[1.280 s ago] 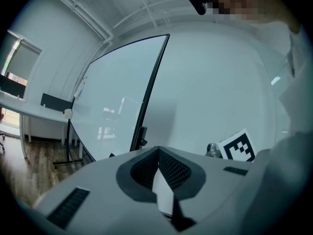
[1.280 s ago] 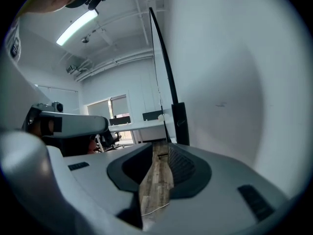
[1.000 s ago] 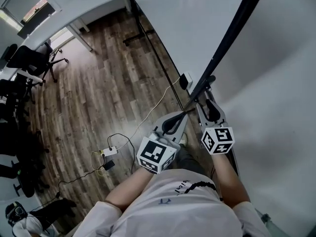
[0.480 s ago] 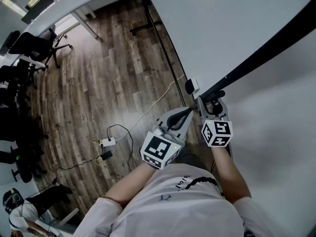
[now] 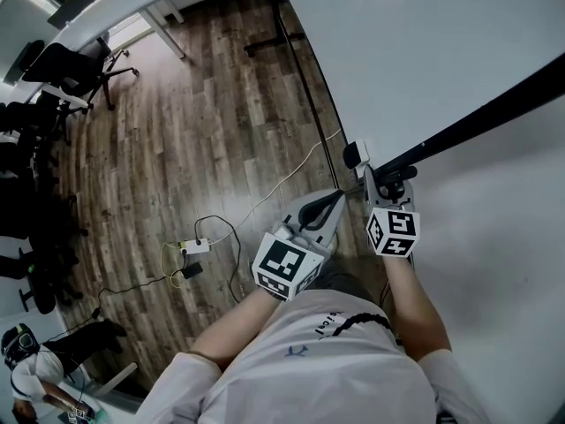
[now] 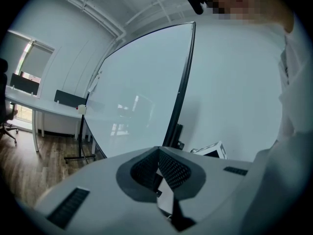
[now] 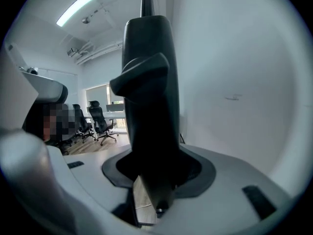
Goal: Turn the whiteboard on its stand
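Observation:
The whiteboard [image 5: 424, 51] fills the upper right of the head view, glossy white, with a black frame edge [image 5: 494, 104] running slantwise. My right gripper [image 5: 389, 182] sits at the lower end of that edge. In the right gripper view the black frame corner [image 7: 146, 106] fills the gap between the jaws of the right gripper [image 7: 156, 175], which are closing on it. My left gripper [image 5: 335, 198] hangs just left of it, shut with nothing held. In the left gripper view the left gripper [image 6: 158, 155] has its pads together, and the board's face [image 6: 142, 92] and black edge [image 6: 181, 82] rise beyond.
The stand's thin black upright [image 5: 305, 87] and foot [image 5: 274, 47] sit on wooden floor. A small white box [image 5: 356, 155] is mounted near the frame corner. A power strip [image 5: 196, 247] with cables lies on the floor. Office chairs [image 5: 75, 69] and a desk [image 5: 132, 7] stand at far left.
The black frame edge has swung from steep to much flatter, leaning off to the right. The right gripper stayed at its lower end. The left gripper barely moved.

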The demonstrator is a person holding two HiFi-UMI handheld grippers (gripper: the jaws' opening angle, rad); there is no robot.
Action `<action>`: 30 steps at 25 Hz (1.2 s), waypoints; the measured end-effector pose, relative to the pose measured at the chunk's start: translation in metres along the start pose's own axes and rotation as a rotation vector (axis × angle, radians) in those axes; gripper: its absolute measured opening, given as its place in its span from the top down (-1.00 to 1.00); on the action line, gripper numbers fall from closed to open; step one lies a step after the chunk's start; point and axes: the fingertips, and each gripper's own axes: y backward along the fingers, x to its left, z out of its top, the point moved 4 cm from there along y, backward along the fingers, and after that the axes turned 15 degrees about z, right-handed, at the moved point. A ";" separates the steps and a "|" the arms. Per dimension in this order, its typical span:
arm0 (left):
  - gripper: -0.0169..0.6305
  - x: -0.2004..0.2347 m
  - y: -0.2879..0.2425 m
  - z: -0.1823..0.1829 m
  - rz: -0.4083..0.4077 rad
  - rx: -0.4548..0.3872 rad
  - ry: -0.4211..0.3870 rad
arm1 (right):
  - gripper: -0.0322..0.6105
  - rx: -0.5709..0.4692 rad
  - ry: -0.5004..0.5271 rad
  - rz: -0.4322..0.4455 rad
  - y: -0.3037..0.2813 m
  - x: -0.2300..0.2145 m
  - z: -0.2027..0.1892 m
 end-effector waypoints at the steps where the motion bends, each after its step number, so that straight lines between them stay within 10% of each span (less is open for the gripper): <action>1: 0.91 0.001 0.001 -0.001 0.002 0.002 0.001 | 0.34 0.004 0.004 0.001 0.000 0.000 0.000; 30: 0.91 -0.038 0.124 -0.046 -0.141 0.011 -0.018 | 0.35 0.015 0.008 -0.072 0.131 0.027 -0.059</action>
